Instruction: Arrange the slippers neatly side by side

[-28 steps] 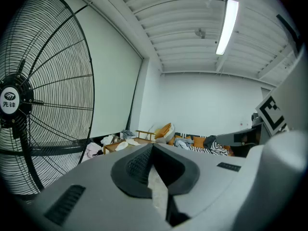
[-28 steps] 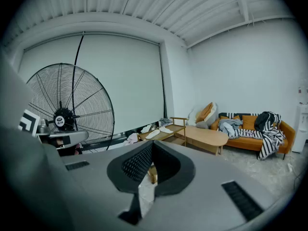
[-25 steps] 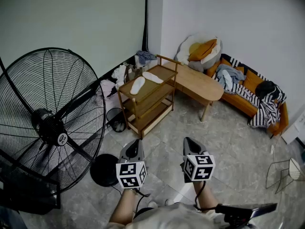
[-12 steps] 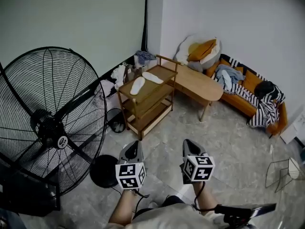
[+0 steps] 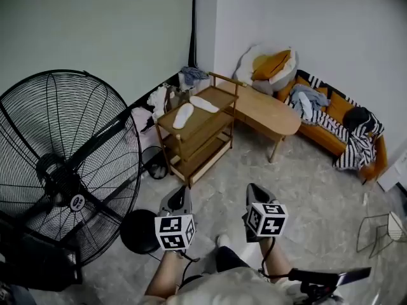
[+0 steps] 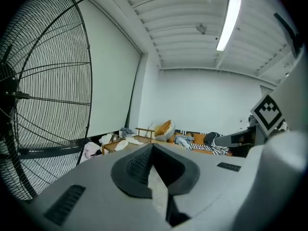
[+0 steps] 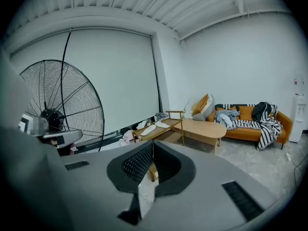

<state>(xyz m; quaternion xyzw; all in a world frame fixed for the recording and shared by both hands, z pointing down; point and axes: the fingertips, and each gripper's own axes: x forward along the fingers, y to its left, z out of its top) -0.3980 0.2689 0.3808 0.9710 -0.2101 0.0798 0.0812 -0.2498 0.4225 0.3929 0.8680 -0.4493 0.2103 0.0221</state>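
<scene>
Both tongs are clenched with nothing in them. The left gripper (image 5: 182, 189) has its jaws pressed together, and the right gripper (image 5: 253, 187) looks the same in its own view. Both are held over bare floor.

The task's things are not on the floor. They lie on the top shelf of the light wooden three-tier trolley (image 5: 205, 117), well ahead of both tongs.

- The nearer flat white slipper (image 5: 184, 114) has its long axis running roughly away from the person, leaning a little right.
- The farther flat white slipper (image 5: 203, 103) lies crosswise, running left to right. Its left end is close to the first one's far end; I cannot tell whether they touch.

The pair form a rough L, not parallel.

Judgement: the left gripper lines up almost straight behind the nearer slipper, so it has the shorter reach. The right gripper is offset to the right and better placed for the crosswise slipper, which needs turning to lie alongside the other.
</scene>
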